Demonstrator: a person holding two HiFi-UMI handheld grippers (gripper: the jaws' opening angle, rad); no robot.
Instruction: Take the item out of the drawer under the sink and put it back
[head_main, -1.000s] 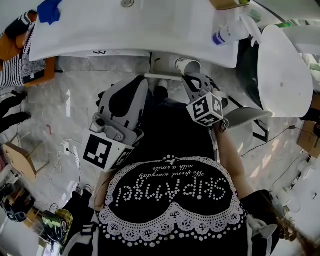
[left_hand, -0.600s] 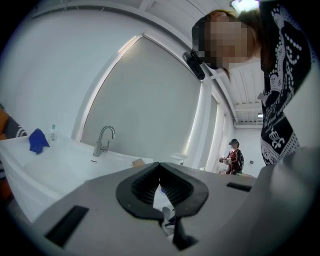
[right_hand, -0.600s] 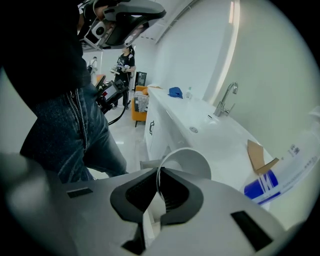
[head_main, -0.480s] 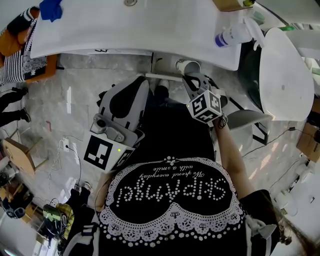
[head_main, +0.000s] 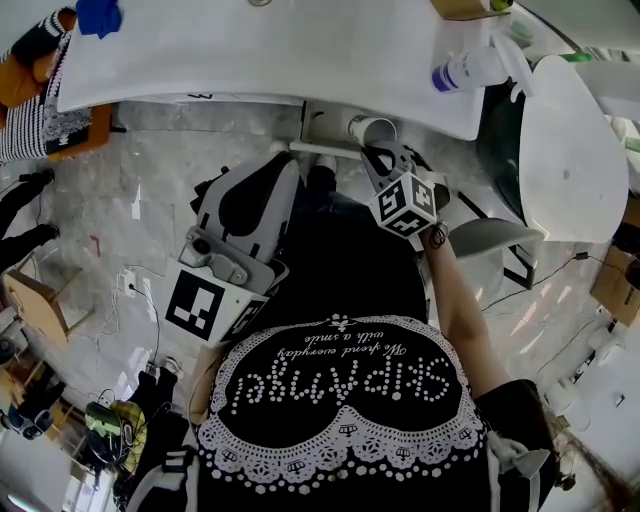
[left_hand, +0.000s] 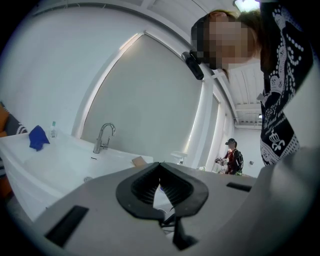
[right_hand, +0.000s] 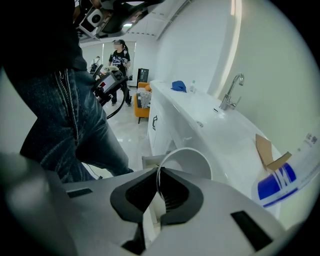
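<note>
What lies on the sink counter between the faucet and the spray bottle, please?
A folded piece of brown cardboard lies between the faucet and the spray bottle; the right gripper view shows it most clearly.

The white paper cup (right_hand: 194, 161) is clamped in the right gripper (right_hand: 159, 175): the jaws pinch one thin side of its rim, one pad inside and one outside. The cup is empty and tilted, its round mouth turned back toward the gripper. The pulled-out drawer (head_main: 318, 149) lies just below the gripper's tips.
</note>
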